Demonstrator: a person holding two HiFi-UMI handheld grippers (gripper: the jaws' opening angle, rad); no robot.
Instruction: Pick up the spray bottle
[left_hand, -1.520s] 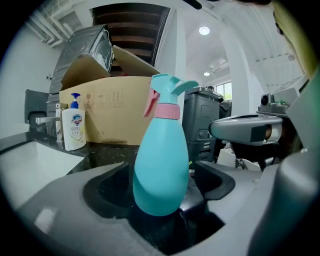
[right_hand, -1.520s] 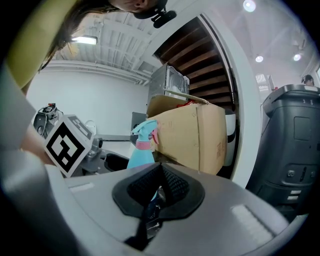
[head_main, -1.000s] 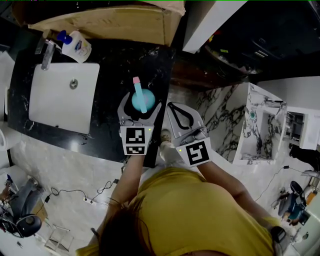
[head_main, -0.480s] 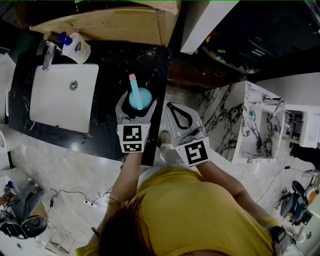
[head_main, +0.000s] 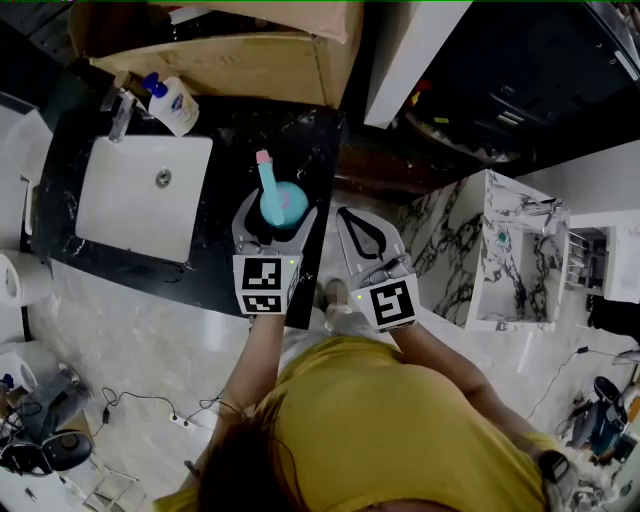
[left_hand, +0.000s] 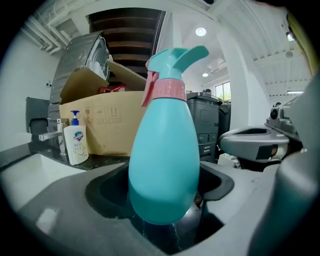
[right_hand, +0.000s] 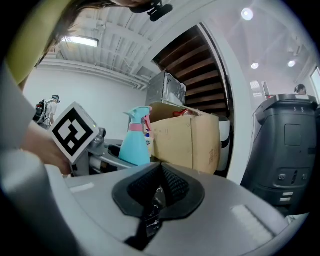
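The teal spray bottle (head_main: 283, 203) with a pink collar and nozzle stands upright between the jaws of my left gripper (head_main: 277, 212), over the black marble counter (head_main: 215, 270). In the left gripper view the bottle (left_hand: 165, 150) fills the middle. Both dark pads press its round lower body, and its base hangs just above the counter. My right gripper (head_main: 347, 213) is beside it on the right, off the counter's edge. Its pads meet with nothing between them (right_hand: 159, 187). From there the bottle (right_hand: 135, 145) shows at the left.
A white sink (head_main: 120, 205) is set in the counter to the left, with a faucet (head_main: 120, 100) and a soap pump bottle (head_main: 178, 103) behind it. A cardboard box (head_main: 230, 45) stands at the back. A white marble cabinet (head_main: 500, 250) is at the right.
The left gripper's jaws have closed onto the spray bottle and it has risen a little with the bottle. The right gripper has stayed shut beside it.
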